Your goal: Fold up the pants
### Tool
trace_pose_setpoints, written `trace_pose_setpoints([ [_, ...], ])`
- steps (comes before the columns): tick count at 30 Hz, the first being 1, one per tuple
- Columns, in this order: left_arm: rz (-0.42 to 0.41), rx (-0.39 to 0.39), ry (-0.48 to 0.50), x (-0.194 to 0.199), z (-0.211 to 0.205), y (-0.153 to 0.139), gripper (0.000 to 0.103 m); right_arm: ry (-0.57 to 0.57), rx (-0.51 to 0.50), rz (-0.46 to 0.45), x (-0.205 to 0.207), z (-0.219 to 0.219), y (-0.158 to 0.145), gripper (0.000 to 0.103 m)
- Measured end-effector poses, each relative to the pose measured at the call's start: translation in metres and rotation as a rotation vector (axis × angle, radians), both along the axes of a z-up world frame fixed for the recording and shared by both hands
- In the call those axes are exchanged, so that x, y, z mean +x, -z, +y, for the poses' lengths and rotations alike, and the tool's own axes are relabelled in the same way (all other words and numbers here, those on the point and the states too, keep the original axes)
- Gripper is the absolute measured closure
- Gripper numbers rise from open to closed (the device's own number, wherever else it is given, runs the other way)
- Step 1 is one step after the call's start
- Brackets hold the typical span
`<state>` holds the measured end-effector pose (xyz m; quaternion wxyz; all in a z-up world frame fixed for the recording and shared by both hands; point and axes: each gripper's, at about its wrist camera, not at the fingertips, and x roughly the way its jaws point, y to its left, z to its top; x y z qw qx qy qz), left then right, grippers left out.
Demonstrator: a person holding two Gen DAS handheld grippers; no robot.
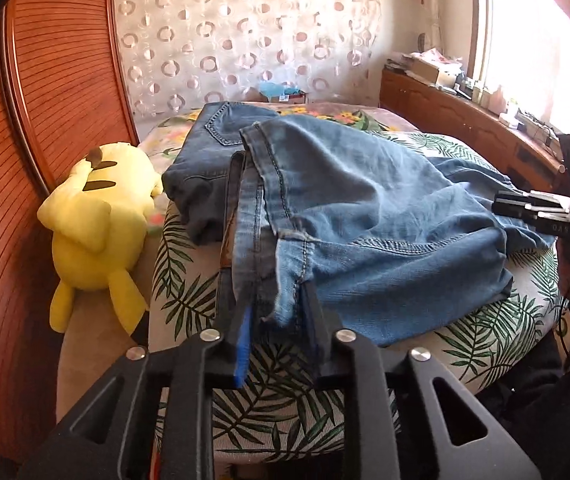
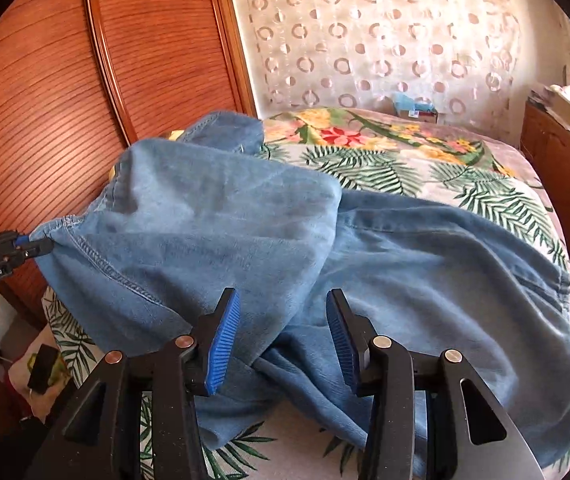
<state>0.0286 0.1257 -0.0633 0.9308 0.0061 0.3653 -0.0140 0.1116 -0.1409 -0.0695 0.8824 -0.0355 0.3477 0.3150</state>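
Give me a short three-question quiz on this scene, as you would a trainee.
1. True or false: the jeans lie on a bare wooden table.
2. In the left wrist view, what lies to the left of the bed? A) a yellow plush toy B) a red ball C) a shoe
3. Short answer: which one has jeans cloth pinched between its fingers, the left gripper or the right gripper?

Key: 1 false, they lie on the bed's leaf-print blanket. 2 A. 3 The left; the right one's jaws stand open over the cloth.
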Motion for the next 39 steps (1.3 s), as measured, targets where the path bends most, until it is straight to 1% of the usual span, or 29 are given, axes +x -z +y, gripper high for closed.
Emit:
trace_pose_setpoints([
  [1,0.000,-0.003,-0.003,0.001,0.001,-0.001,0.078,-0.002,-0.005,0.005,0.001,0.000,0.002,0.056],
  [2,-0.002,-0.008,-0.004,0.002,0.003,-0.001,0.073,-0.001,-0.016,0.008,0.003,0.001,0.005,0.056],
  [3,-0.005,-0.010,-0.007,0.003,0.004,-0.003,0.065,0.001,-0.025,0.011,0.003,0.002,0.007,0.056],
  [5,-0.019,-0.011,-0.009,0.002,0.004,-0.006,0.057,0.001,-0.039,0.023,0.006,0.001,0.014,0.056],
  [10,-0.035,-0.011,-0.009,0.005,0.003,-0.011,0.057,0.008,-0.036,0.043,0.015,-0.005,0.022,0.056],
  [16,-0.035,-0.014,0.008,0.028,-0.001,-0.012,0.057,0.016,-0.033,0.035,0.019,-0.006,0.025,0.054],
  [22,-0.039,0.024,0.013,0.075,0.003,-0.020,0.057,0.033,-0.013,0.021,0.008,-0.006,0.031,0.054],
  [24,-0.035,0.020,0.012,0.092,0.006,-0.022,0.057,0.044,-0.004,0.016,0.006,-0.009,0.032,0.054],
  [29,0.014,0.017,-0.008,0.130,0.013,-0.015,0.057,0.045,-0.001,0.005,-0.002,-0.009,0.035,0.054],
  [32,0.041,-0.002,-0.025,0.142,0.016,-0.008,0.058,0.045,0.004,0.005,-0.003,-0.012,0.036,0.054],
  [34,0.022,-0.009,-0.011,0.142,0.015,-0.008,0.069,0.046,0.010,0.005,-0.004,-0.013,0.036,0.054],
  [36,-0.010,0.019,-0.024,0.140,0.014,-0.015,0.094,0.050,0.014,0.004,-0.003,-0.015,0.036,0.054],
  [38,-0.045,0.025,-0.015,0.138,0.013,-0.026,0.099,0.051,0.017,0.002,-0.004,-0.015,0.036,0.054],
  [39,-0.060,0.043,-0.018,0.138,0.012,-0.031,0.099,0.051,0.016,0.001,-0.004,-0.016,0.036,0.054],
])
